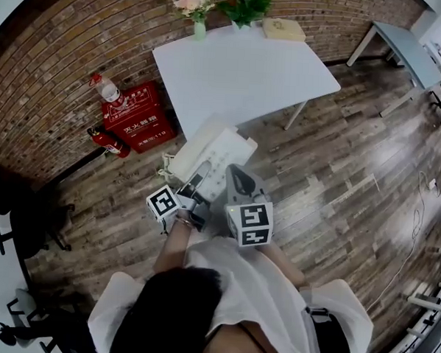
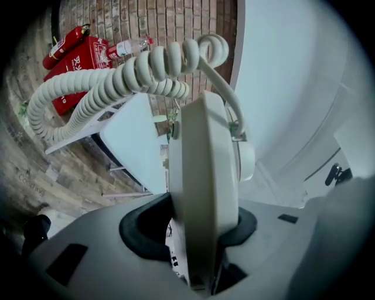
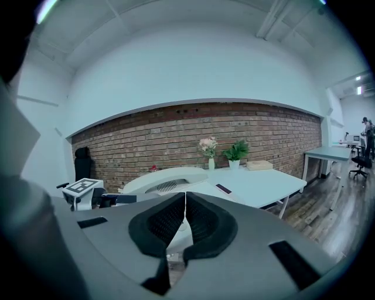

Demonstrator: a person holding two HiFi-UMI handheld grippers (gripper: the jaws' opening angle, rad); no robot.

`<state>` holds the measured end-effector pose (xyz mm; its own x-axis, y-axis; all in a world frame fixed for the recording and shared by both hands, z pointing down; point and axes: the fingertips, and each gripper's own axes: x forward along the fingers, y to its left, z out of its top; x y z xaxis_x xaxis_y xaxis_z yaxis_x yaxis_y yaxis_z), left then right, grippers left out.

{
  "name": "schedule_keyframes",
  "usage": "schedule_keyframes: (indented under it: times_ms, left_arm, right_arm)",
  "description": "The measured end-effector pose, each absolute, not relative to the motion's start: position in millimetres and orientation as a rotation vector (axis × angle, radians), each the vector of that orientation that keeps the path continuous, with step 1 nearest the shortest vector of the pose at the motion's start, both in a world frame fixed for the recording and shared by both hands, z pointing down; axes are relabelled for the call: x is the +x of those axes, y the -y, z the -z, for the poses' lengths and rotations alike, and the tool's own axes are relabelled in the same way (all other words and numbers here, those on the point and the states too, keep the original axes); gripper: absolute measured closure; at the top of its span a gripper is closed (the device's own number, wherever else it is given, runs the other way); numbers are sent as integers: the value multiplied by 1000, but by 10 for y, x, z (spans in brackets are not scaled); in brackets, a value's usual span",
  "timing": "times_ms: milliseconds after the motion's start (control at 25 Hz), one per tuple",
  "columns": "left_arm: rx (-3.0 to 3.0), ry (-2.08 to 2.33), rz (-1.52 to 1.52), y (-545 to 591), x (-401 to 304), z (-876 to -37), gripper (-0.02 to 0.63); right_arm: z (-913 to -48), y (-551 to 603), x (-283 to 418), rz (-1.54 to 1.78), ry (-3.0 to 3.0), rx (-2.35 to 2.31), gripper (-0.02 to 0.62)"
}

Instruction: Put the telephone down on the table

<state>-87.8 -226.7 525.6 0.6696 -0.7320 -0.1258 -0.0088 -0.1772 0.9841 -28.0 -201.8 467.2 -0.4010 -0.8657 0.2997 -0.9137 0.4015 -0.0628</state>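
Telephone (image 1: pixel 211 153) carried in the air, long axis pointing forward. Left hand-held gripper (image 1: pixel 198 182) clamps its edge, and right hand-held gripper (image 1: pixel 235 176) appears pinched on its near rim. Desk (image 1: pixel 240 77) lies straight ahead of both.

One telephone (image 1: pixel 209 151) — two tables (image 1: pixel 240 77) (image 1: pixel 406 43), two grippers (image 1: pixel 198 181) (image 1: pixel 236 174).

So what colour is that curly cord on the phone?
The cord is cream-white; the left gripper view shows it best.

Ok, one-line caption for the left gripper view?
Left gripper clamped on the cream telephone, coiled cord looping overhead, brick wall behind.
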Motion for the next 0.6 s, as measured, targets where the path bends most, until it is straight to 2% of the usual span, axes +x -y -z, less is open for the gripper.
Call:
schedule_keyframes:
  times_ms: [600]
  left_arm:
    - [1587,711,766,3325,-424,-5334,422]
  right_arm:
    - [-4727,3263,179,-345,2496,1424,569]
